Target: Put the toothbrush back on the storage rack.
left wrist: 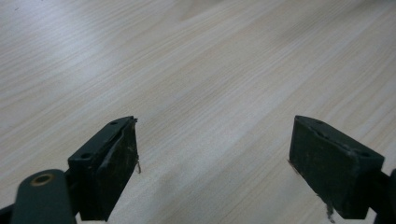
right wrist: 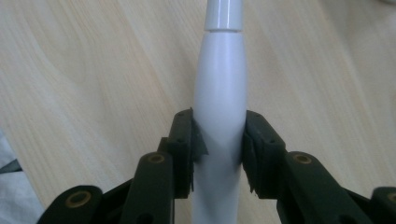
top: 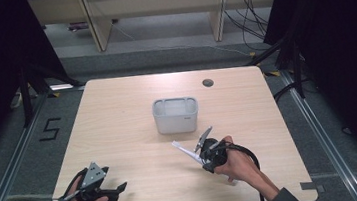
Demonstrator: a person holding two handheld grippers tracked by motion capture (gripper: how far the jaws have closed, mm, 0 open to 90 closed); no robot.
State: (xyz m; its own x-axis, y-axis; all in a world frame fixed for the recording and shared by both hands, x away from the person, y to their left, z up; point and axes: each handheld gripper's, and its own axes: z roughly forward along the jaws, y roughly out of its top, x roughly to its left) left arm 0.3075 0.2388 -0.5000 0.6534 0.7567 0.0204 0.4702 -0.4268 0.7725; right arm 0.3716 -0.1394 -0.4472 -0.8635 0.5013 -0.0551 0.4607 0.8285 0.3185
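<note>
White pen-like stick (right wrist: 219, 93) clamped between right tongs (top: 200, 154), pads pressing both its sides, just in front of the grey bin (top: 176, 115) on the tabletop (top: 118, 117). Left tongs (top: 120, 188) spread wide, nothing between, well left of the bin near the tabletop's front edge.

One worktop (top: 120, 137), pale wood. On it stands one grey bin (top: 176, 115). One white pen (right wrist: 219, 107) is in hand. Two grippers: one left gripper (top: 118, 191), one right gripper (top: 199, 153), each with two black jaws, so four jaws in all. Two hands of one person, one per gripper. One round hole (top: 208, 83) marks the worktop's far edge.
</note>
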